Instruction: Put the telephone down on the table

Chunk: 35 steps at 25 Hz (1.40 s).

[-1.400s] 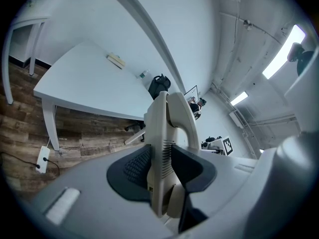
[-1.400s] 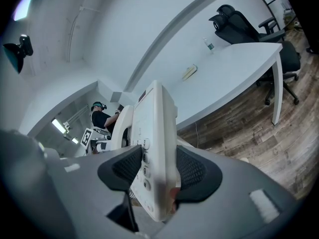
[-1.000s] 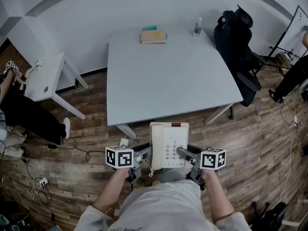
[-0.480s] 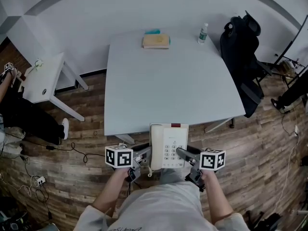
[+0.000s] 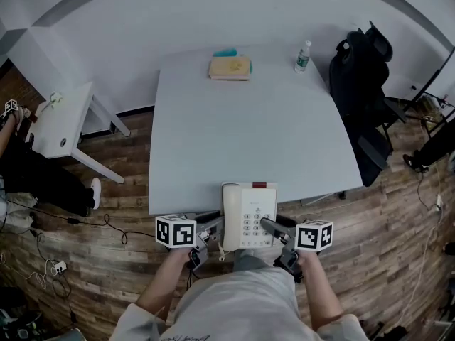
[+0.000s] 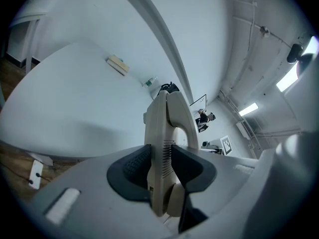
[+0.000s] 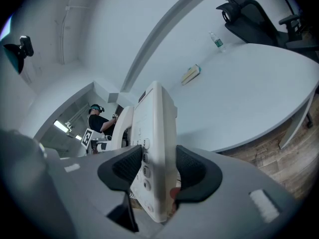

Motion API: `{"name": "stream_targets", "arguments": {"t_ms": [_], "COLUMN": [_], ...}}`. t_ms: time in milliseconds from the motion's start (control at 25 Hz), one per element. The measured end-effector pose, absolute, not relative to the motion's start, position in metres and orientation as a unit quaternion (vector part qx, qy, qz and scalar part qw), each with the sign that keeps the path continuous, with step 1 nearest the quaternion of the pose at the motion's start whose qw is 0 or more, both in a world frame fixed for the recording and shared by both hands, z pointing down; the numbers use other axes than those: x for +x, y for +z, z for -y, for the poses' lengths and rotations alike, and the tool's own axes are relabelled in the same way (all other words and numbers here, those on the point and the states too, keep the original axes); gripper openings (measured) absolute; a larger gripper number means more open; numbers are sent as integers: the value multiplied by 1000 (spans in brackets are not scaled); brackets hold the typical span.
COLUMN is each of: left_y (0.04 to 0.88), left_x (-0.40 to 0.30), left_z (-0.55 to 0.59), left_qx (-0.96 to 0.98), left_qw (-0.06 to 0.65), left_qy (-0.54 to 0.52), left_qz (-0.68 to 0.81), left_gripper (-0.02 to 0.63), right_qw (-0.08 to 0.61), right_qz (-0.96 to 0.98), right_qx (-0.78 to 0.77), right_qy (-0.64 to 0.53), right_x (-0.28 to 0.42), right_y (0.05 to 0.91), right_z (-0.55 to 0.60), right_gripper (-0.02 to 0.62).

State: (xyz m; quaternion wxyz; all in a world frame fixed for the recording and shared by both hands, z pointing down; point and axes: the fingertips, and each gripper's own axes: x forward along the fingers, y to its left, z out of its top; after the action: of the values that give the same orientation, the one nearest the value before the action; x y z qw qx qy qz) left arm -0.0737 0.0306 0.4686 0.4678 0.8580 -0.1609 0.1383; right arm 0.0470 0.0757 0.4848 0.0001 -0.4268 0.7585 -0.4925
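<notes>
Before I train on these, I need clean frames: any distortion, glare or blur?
Head view: sharp, fisheye bows the table edges. Left gripper view: black round vignette, ceiling light blown out. Right gripper view: same vignette, telephone sharp up close.

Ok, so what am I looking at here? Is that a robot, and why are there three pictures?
There is no robot here. A person holds a hand tool with two jaws in each hand. The wide picture comes from a camera on the person's head, looking down. The other two come from a camera riding on each tool, looking along its jaws. The left gripper and the right gripper each clamp one side of a cream telephone, held at the near edge of a pale table. The black-and-white cubes are parts of the grippers. At the table's far side are a tan book and a bottle. A black chair stands beside the table.
</notes>
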Motion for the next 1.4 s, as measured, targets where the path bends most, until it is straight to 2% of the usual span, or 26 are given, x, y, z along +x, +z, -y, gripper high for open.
{"name": "stream_targets", "arguments": {"t_ms": [680, 1400], "left_y": [461, 456], "left_x": [-11, -9], "left_z": [48, 72], "left_qx": [855, 852], "left_qw": [469, 472], "left_qy": [116, 138], "left_qz": [186, 180], "left_gripper": [140, 140], "right_qw": [-15, 0], "right_qz": [-777, -770], "right_qx": [-405, -408], "right_qy": [-481, -491], "right_x": [114, 115], "right_y": [475, 472], "right_z": [13, 35], "right_gripper": [225, 225]}}
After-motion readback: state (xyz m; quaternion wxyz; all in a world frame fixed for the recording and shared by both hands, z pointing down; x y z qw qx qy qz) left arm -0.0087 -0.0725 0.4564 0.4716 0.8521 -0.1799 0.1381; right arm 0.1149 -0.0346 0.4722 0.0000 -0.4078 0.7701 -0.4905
